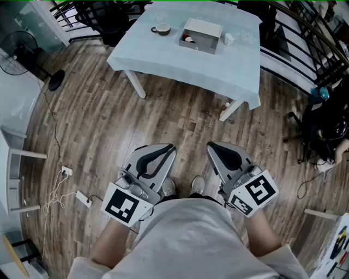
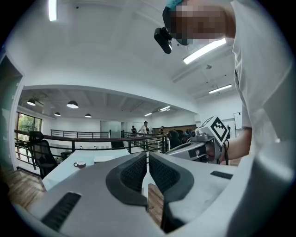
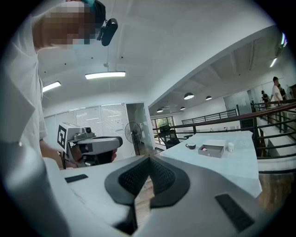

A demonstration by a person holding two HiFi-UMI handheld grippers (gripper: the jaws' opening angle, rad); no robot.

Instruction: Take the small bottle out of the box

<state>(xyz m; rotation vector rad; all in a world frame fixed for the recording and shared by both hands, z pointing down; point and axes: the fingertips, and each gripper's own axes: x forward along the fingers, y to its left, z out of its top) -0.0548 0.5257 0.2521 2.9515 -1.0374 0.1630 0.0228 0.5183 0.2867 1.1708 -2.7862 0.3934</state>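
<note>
On the table (image 1: 163, 60) with a pale blue cloth, far ahead of me, stands an open grey box (image 1: 200, 35). A small bottle (image 1: 188, 38) with a red part lies in its left end. The right gripper view shows the box (image 3: 211, 150) and the bottle (image 3: 204, 148) at a distance. My left gripper (image 1: 170, 147) and right gripper (image 1: 211, 146) are held low near my body, over the wooden floor, well short of the table. Both are shut and hold nothing. The jaws of the left gripper (image 2: 148, 155) and of the right gripper (image 3: 149, 159) meet with no gap.
A cup on a saucer (image 1: 161, 29) stands left of the box and a small white item (image 1: 229, 39) right of it. A fan (image 1: 16, 60) is at the left, a black chair (image 1: 103, 16) behind the table, a railing (image 1: 305, 38) at the right. A power strip with cables (image 1: 82, 197) lies on the floor.
</note>
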